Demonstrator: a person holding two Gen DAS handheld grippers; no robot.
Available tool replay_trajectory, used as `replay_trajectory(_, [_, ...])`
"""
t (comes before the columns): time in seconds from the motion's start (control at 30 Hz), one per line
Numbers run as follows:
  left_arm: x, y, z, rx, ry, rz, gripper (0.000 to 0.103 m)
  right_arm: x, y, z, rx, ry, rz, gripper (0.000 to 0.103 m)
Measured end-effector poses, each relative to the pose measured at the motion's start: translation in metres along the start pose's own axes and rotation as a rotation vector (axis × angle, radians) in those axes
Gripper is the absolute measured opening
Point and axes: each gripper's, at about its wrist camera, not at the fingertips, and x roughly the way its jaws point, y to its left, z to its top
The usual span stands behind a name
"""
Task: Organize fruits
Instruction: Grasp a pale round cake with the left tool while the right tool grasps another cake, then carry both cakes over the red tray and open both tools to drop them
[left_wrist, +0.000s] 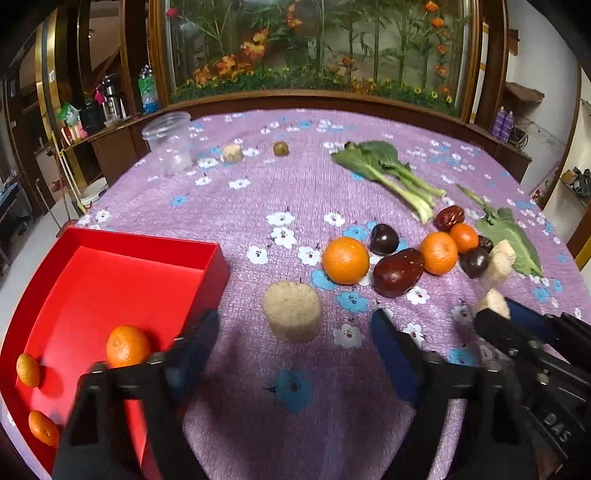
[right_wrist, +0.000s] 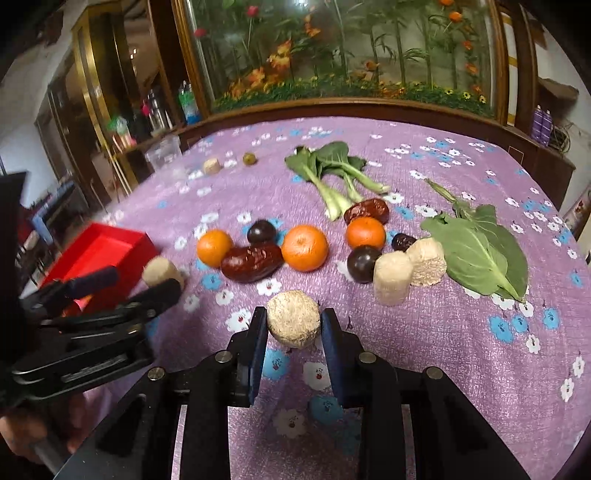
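A red box (left_wrist: 218, 266) at the left holds three oranges (left_wrist: 127, 345). My left gripper (left_wrist: 295, 332) is open and empty, with a tan puffed cake (left_wrist: 291, 312) standing just beyond its fingers. More oranges (left_wrist: 345, 260), dark plums (left_wrist: 384, 239) and red dates (left_wrist: 397, 273) lie to the right on the purple cloth. My right gripper (right_wrist: 294, 326) is shut on a round tan cake (right_wrist: 293, 318) held just above the cloth; it also shows in the left wrist view (left_wrist: 491, 304). The left gripper (right_wrist: 144, 282) shows at the left of the right wrist view.
Bok choy (left_wrist: 391, 171) and a green leaf (left_wrist: 508, 232) lie at the right. A clear plastic tub (left_wrist: 168, 142), a small cake (left_wrist: 232, 152) and a green fruit (left_wrist: 280, 148) sit at the far side. Two more cakes (right_wrist: 393, 277) stand by the leaf (right_wrist: 476, 251).
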Motion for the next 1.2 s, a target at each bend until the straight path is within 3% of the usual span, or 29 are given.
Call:
replay_trajectory(0.03, [0.006,0.0,0.0,0.0,0.025,0.006,0.046,0.001,-0.001,-0.001,0.003,-0.003,0.008,0.032])
replay_trajectory(0.07, [0.014,0.001,-0.001,-0.005,0.056,0.013,0.034,0.002,-0.002,-0.001,0.007,0.0,0.016,0.032])
replay_trajectory(0.33, [0.011,0.003,-0.004,-0.02,0.052,-0.025,0.033,0.003,-0.005,-0.003,0.007,-0.003,0.041,0.032])
replay_trajectory(0.7, [-0.053,0.013,-0.04,-0.059,0.019,-0.093,0.033,-0.004,0.01,-0.008,-0.032,0.039,0.028,0.032])
replay_trajectory(0.93, [-0.077,0.024,-0.063,-0.081,0.039,-0.082,0.033,-0.031,0.038,-0.032,-0.075,0.047,0.033,0.032])
replay_trajectory(1.2, [-0.106,0.062,-0.071,-0.156,0.002,-0.053,0.034,-0.055,0.078,-0.039,-0.126,0.03,0.059,0.032])
